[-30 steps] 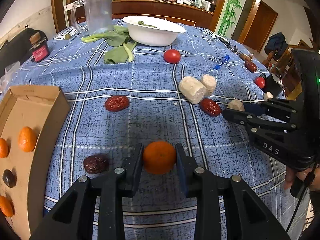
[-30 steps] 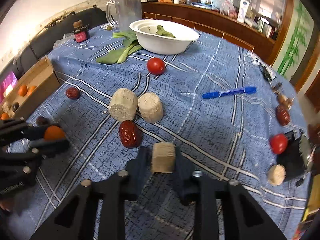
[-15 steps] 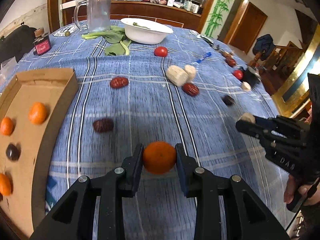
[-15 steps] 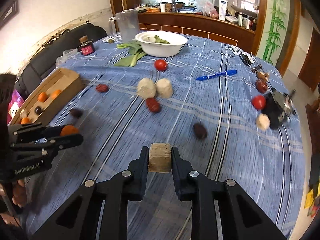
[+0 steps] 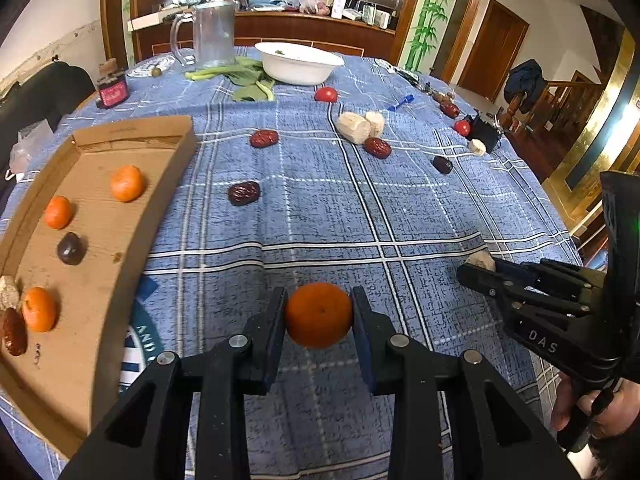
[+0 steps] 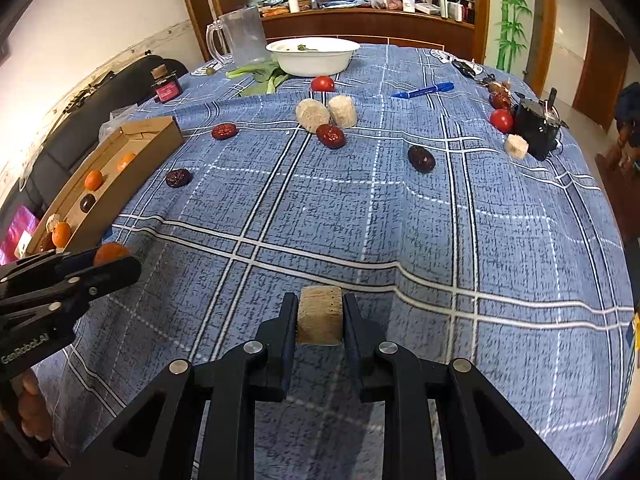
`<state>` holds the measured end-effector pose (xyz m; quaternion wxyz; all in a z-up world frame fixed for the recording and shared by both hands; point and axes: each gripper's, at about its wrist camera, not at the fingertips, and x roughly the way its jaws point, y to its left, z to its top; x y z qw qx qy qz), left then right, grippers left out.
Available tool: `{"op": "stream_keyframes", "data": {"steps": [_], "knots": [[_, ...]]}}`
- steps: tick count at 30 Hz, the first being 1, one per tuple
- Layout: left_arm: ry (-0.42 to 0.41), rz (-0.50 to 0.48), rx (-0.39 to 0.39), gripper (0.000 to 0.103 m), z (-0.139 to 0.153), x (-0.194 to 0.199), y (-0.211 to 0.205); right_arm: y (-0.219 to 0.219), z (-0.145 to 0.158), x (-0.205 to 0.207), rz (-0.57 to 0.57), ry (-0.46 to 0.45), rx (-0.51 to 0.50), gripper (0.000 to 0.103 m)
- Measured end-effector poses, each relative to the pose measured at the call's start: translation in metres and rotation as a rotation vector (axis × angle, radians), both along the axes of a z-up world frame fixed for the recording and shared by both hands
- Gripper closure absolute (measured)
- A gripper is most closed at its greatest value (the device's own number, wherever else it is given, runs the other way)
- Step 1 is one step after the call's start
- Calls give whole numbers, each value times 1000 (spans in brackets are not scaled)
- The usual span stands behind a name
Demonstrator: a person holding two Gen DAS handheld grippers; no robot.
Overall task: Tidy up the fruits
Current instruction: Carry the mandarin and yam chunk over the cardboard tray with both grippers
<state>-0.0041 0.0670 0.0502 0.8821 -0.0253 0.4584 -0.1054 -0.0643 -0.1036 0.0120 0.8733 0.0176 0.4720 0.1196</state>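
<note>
Oranges: four in all; three lay in the cardboard tray (image 5: 132, 132), the fourth orange (image 5: 319, 315) was in the left tongs
Dates in the tray: one dark (image 5: 70, 248), one red (image 5: 14, 336) at the near end
Dates on the cloth: five that I could count in the right-hand view, spread across the blue checked tablecloth (image 6: 400, 220)
Tomatoes: two, one (image 6: 322, 83) near the white bowl (image 6: 316, 60), one (image 6: 501, 120) beside a black object at the far right
Pale cut chunks on the cloth: three, two side by side mid-table, one by the black object
Left gripper (image 5: 319, 322): closed nearly all the way, both pads pressed on the orange, held above the cloth just right of the tray
Right gripper (image 6: 319, 316): closed nearly all the way, clamped on a tan chunk (image 6: 319, 314), held over the near part of the table
Change since a second ago: both tongs had drawn back from the middle of the table with their loads; the tray had come nearer to the left tongs and more of its inside was in sight
</note>
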Motion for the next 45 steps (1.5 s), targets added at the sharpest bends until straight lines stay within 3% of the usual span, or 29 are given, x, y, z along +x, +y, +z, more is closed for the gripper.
{"op": "stream_keyframes", "data": {"steps": [19, 45], "knots": [[-102, 94, 10, 73, 37, -20, 59, 53, 23, 5, 32, -31, -9, 80], [-115, 388, 13, 72, 52, -11, 201, 156, 48, 56, 226, -70, 5, 79]]}}
